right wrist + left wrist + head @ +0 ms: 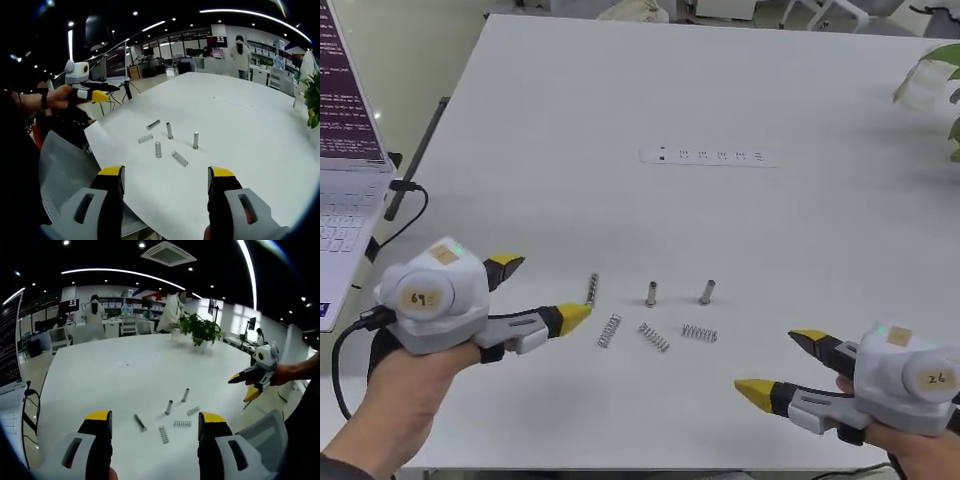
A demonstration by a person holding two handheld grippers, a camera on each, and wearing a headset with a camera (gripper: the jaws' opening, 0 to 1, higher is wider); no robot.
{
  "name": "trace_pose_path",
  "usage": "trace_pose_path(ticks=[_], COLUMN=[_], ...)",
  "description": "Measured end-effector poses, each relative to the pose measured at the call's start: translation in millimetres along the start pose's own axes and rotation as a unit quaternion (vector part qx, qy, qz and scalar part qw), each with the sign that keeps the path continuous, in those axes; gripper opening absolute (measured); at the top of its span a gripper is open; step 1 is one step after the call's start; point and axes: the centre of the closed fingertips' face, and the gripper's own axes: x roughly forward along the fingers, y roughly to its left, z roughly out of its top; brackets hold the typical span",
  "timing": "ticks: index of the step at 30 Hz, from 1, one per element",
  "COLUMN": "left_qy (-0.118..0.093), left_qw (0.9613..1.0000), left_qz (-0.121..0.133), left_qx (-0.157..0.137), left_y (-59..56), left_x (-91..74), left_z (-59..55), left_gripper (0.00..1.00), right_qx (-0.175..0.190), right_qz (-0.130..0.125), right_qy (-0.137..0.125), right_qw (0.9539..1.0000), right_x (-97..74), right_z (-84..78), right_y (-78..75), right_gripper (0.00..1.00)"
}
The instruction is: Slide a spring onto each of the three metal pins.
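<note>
Above the near edge of the white table (720,80), the left gripper (548,288) and right gripper (777,362) hover with jaws spread, holding nothing. Between them two metal pins (651,293) stand upright and a third pin (592,288) lies flat, with three springs (654,336) just before them. A power strip (710,156) lies beyond, and a laptop (340,180) sits at the left.

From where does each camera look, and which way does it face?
Head view: above the near table edge, looking down at pins and springs; both hands show.
Left gripper view: on the left gripper, looking rightward over the pins; its open jaws and the right gripper show.
Right gripper view: mirrored, looking leftward; its open jaws show.
All share pins and springs.
</note>
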Motion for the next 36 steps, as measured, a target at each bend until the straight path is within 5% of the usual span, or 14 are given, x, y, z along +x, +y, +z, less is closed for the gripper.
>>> trace_pose_path(ticks=[19,36], left_qy=[0.002,0.023], left_qw=[1.0000,0.9994], left_qz=[-0.004,-0.005], left_qx=[-0.007,-0.025], left_y=[19.5,33.5], left_x=[33.4,72.7], left_z=[14.8,10.0], left_gripper=[0.62,0.60], right_qx=[0.014,0.021], right_qz=[-0.011,-0.021], right_qy=[0.004,0.004], right_qw=[0.9998,0.9996], right_x=[-4.0,-8.0], right_z=[-6.5,-7.6], right_y=[-4.4,-13.7], right_gripper=[0.66,0.65])
